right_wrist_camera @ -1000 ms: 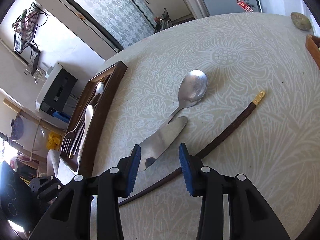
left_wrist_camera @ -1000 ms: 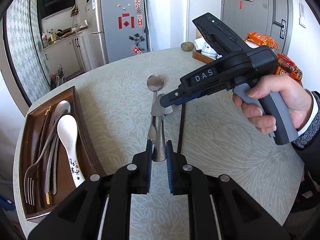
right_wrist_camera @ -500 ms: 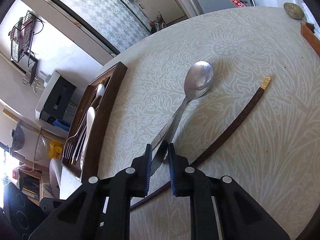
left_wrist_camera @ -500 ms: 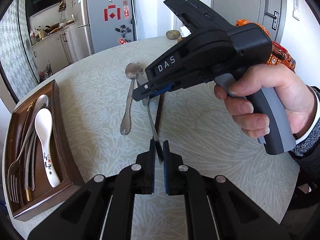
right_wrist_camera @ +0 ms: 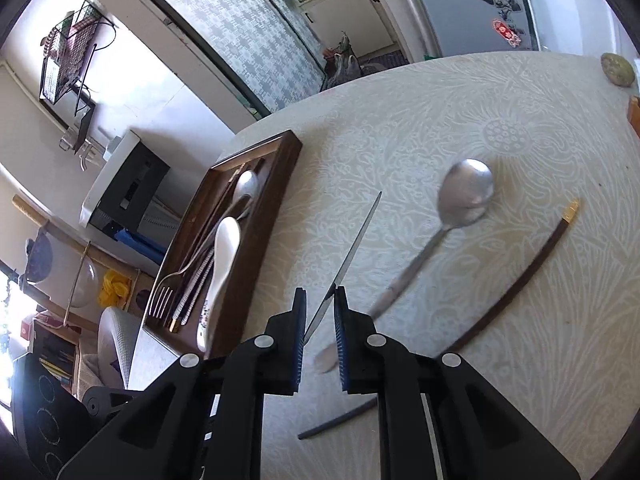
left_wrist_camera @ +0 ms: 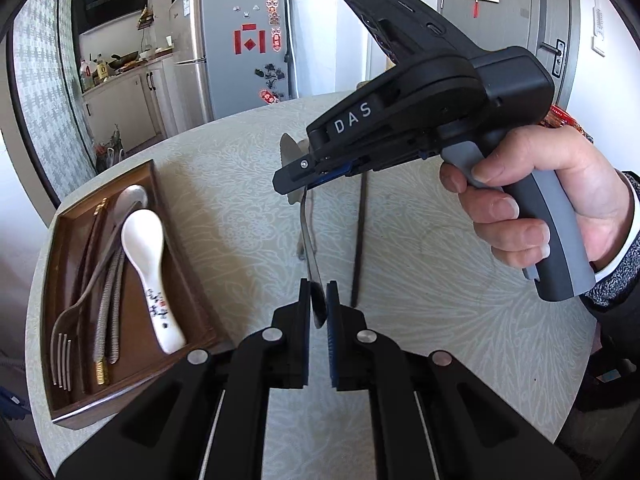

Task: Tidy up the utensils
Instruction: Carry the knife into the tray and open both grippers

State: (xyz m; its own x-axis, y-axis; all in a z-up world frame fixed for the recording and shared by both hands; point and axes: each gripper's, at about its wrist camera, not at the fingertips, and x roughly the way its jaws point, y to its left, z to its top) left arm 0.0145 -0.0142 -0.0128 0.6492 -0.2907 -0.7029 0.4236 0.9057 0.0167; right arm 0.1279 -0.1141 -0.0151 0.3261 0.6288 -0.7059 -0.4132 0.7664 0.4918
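Knife (right_wrist_camera: 352, 240) pinched both ends — left gripper (left_wrist_camera: 318, 312), right gripper (right_wrist_camera: 320, 312) fingers nearly closed.

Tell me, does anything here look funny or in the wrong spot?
Yes. Both grippers pinch one butter knife at once: the left gripper has its handle, the right gripper its blade, above the table. A metal spoon and dark chopstick lie outside the wooden tray.
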